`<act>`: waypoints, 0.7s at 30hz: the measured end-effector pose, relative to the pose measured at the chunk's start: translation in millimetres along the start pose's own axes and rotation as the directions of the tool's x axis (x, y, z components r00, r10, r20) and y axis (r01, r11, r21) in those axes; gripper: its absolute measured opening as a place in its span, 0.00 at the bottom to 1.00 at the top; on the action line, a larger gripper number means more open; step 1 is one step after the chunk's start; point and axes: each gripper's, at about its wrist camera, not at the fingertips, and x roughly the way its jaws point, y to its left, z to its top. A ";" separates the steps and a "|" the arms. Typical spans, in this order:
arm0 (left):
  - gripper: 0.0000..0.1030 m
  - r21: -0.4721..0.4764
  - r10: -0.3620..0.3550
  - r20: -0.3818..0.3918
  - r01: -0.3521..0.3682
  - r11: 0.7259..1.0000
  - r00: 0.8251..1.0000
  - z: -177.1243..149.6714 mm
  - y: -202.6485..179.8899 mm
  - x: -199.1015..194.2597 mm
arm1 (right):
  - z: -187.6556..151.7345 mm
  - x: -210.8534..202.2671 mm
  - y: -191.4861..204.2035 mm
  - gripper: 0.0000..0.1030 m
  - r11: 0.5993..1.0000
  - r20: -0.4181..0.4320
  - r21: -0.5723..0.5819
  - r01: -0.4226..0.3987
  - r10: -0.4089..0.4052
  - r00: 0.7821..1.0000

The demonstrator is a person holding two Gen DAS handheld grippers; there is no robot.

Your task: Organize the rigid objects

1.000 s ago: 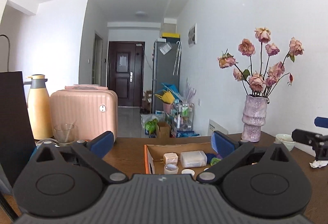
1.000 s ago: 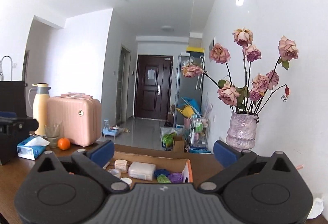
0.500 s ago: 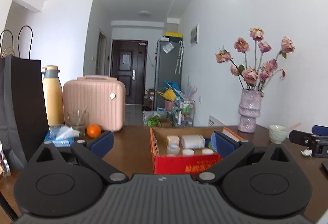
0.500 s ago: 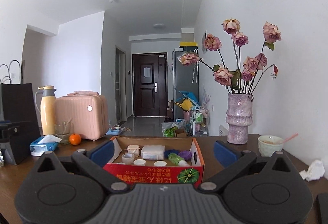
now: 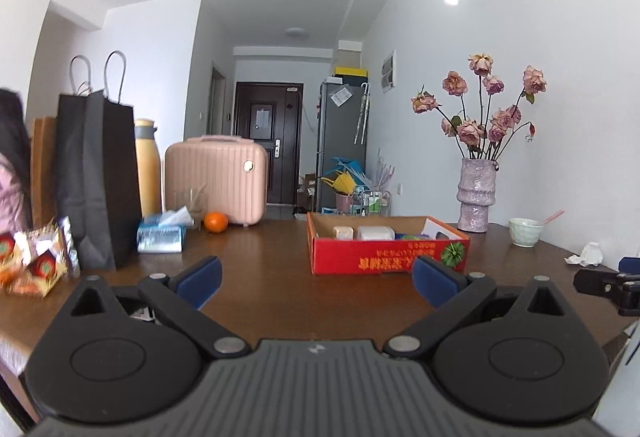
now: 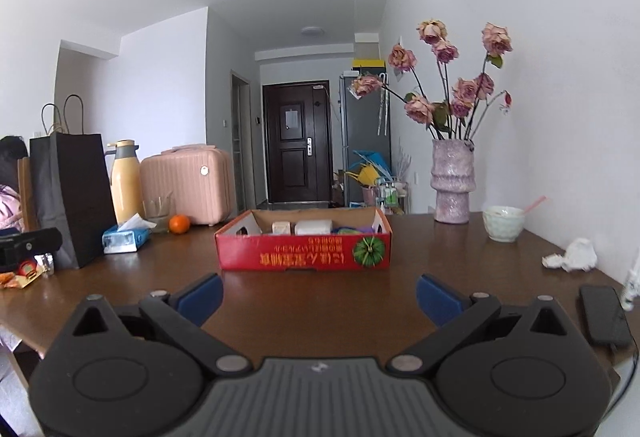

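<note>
A red cardboard box (image 5: 386,255) (image 6: 304,251) stands in the middle of the brown table (image 5: 260,277) (image 6: 320,297). It holds several small items, among them a white case (image 5: 375,233) (image 6: 314,226) and a beige block (image 5: 343,232) (image 6: 281,227). My left gripper (image 5: 316,279) is open and empty, well back from the box. My right gripper (image 6: 319,291) is open and empty, also back from the box, and its tip shows at the right edge of the left wrist view (image 5: 608,285).
At the left stand a black paper bag (image 5: 96,177) (image 6: 72,193), a yellow flask (image 6: 125,177), a pink case (image 5: 216,177), a tissue pack (image 5: 162,235), an orange (image 5: 216,222) and snack packets (image 5: 36,261). At the right are a flower vase (image 6: 452,181), a bowl (image 6: 503,223), crumpled tissue (image 6: 572,257) and a phone (image 6: 604,315).
Both grippers have pulled back from above the box toward the near table edge. The box now lies farther off and more of the table shows.
</note>
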 end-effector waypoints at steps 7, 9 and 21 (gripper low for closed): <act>1.00 0.064 -0.038 -0.068 0.042 0.997 0.997 -27.1 -5.8 -22.1 | -30.8 -46.7 32.9 1.00 0.999 -0.029 -0.039 -0.030 0.029 0.999; 1.00 0.046 -0.036 -0.073 0.040 0.998 0.997 -25.7 -2.4 -20.1 | -32.6 -49.1 43.2 1.00 0.998 -0.031 -0.051 -0.038 0.036 0.999; 1.00 0.074 -0.039 -0.063 0.044 0.996 0.997 -25.1 -4.5 -21.3 | -29.2 -47.2 50.8 1.00 0.997 -0.040 -0.061 -0.044 0.042 0.998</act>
